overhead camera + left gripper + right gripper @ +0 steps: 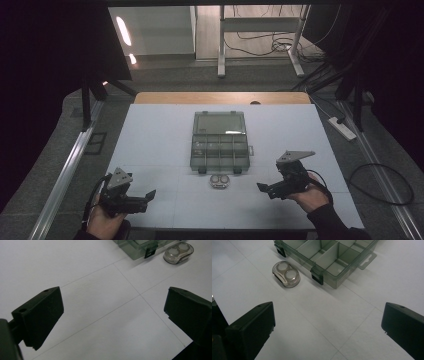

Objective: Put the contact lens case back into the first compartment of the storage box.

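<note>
The left tool (pixel 148 195), black with a grey three-cornered plate on top, is held in the person's left hand (pixel 102 220) low over the near left part of the white desk (pixel 150 145); its jaws stand wide apart with nothing between them, as the left gripper view shows. The right tool (pixel 261 187), of the same build, sits in the right hand (pixel 312 197) over the near right part of the desk, its jaws likewise spread and empty.

Between the two tools, a little ahead of them, lies a small clear oval plastic case with two round white discs inside (pixel 219 182), flat on the desk. Just beyond it, close but apart, rests an open smoky-grey transparent plastic organiser box with divided compartments (pixel 219 146), its lid laid back away from the tools and its two black latches (pixel 317 277) facing the small case.
</note>
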{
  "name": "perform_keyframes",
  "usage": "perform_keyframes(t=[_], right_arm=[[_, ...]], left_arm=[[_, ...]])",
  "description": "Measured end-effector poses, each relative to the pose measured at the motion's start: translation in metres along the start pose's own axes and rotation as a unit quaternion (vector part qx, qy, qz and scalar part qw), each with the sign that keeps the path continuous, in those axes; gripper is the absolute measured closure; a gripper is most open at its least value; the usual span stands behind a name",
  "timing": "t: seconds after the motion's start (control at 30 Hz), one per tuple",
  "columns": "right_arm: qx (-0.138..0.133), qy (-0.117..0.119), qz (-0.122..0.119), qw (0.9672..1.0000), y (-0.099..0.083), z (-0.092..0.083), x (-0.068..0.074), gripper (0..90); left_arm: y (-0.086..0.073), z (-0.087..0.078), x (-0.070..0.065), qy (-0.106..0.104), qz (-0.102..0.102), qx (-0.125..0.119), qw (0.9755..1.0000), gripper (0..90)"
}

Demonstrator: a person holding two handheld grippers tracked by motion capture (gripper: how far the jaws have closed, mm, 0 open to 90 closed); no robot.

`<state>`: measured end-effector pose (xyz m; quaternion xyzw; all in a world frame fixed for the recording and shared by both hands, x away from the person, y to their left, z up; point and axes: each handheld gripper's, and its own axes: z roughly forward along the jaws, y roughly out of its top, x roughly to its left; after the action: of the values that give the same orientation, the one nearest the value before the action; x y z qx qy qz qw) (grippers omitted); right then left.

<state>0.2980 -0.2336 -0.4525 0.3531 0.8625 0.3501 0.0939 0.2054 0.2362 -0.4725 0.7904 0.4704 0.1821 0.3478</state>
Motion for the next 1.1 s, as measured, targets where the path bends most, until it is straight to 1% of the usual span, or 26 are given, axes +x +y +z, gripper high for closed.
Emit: perform_keyframes(t=[0.47, 0.77, 1.03, 1.1], right_arm=[[0.011, 0.014, -0.011, 0.9998, 0.009, 0.013, 0.003, 0.0], [0.018, 0.021, -0.012, 0.9995, 0.018, 0.023, 0.005, 0.0], [0.031, 0.024, -0.018, 0.9991, 0.024, 0.031, 0.007, 0.0], [0.037, 0.027, -0.021, 0.9987, 0.027, 0.036, 0.01, 0.0]], left_arm=[[0.0, 0.0, 0.0, -0.001, 0.001, -0.001, 1.0, 2.5], [0.0, 0.0, 0.0, -0.002, 0.002, -0.002, 1.0, 2.4], [0.0, 0.0, 0.0, -0.002, 0.002, 0.0, 1.0, 2.4], [0.0, 0.0, 0.0, -0.002, 0.003, 0.0, 1.0, 2.4]])
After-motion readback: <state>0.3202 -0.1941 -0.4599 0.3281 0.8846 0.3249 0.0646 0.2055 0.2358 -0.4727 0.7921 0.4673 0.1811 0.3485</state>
